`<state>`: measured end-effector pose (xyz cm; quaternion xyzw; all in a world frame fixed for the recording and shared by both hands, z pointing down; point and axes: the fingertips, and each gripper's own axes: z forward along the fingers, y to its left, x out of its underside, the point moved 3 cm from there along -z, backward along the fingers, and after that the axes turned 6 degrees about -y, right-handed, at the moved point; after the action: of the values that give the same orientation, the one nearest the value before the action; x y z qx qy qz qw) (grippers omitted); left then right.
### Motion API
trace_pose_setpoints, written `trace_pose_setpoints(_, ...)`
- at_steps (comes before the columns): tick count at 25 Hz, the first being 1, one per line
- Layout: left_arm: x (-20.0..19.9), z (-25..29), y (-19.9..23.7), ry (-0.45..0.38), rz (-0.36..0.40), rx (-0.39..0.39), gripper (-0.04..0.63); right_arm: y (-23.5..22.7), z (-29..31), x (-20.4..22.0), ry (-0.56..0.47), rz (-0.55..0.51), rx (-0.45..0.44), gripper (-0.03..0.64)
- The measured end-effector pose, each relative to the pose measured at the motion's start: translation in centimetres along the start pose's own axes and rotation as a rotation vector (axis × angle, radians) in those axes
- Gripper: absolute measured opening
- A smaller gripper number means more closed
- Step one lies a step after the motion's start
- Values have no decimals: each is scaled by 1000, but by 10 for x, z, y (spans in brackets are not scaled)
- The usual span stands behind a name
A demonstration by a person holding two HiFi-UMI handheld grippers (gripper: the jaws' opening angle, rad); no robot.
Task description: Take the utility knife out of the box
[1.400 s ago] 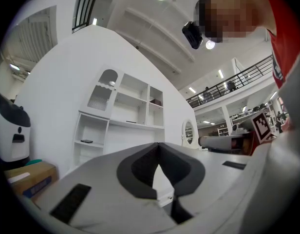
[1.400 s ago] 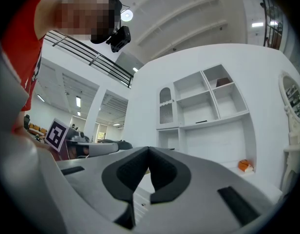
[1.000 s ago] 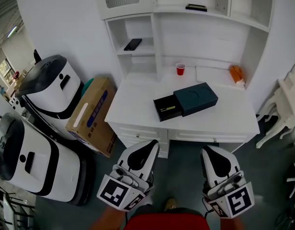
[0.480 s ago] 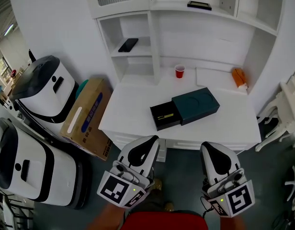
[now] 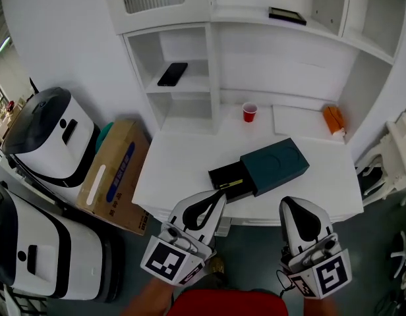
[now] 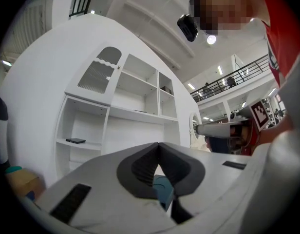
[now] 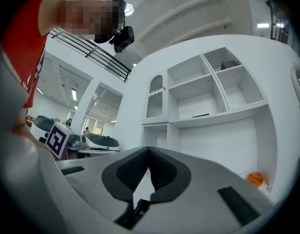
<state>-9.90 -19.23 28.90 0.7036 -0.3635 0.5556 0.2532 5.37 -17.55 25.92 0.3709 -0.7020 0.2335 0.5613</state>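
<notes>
utility knife (image 5: 232, 184) barely shows inside the open box (image 5: 272, 165).

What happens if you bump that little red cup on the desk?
The red cup looks like thin plastic, so probably light. It stands upright and seems narrower at its base, so a nudge would likely tip it. Being round, it might then roll across the white desk.

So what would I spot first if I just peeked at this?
Probably the dark box lying in the middle of the white desk, its drawer slid out at the left with a slim utility knife inside. Behind it stands a little red cup, bright against all the white. Nearest you, the left gripper and right gripper point at the desk, both shut and empty.
</notes>
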Motion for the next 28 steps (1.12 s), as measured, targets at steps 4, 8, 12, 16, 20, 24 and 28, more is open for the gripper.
trace_pose_setpoints(4, 15, 17, 23, 19, -1, 27, 17, -9, 24, 12, 15, -8, 29, 3)
trace_pose_setpoints(8, 33, 29, 36, 78, -1, 54, 17, -19, 39, 30, 47, -10, 58, 3)
trace_pose_setpoints(12, 53, 40, 43, 168, -24, 66, 17, -31, 48, 45, 79, -3, 71, 3)
trace_pose_setpoints(16, 71, 52, 48, 218, -18, 69, 17, -40, 52, 55, 100, 0, 64, 3)
trace_pose_setpoints(20, 94, 67, 52, 272, 62, 118, 17, -52, 57, 63, 120, 11, 46, 3)
trace_pose_setpoints(24, 127, 77, 56, 397, 118, 192, 17, -60, 61, 67, 121, 19, 30, 3)
trace_pose_setpoints(28, 162, 83, 58, 548, 120, 275, 55, -65, 60, 71, 125, 22, 19, 3)
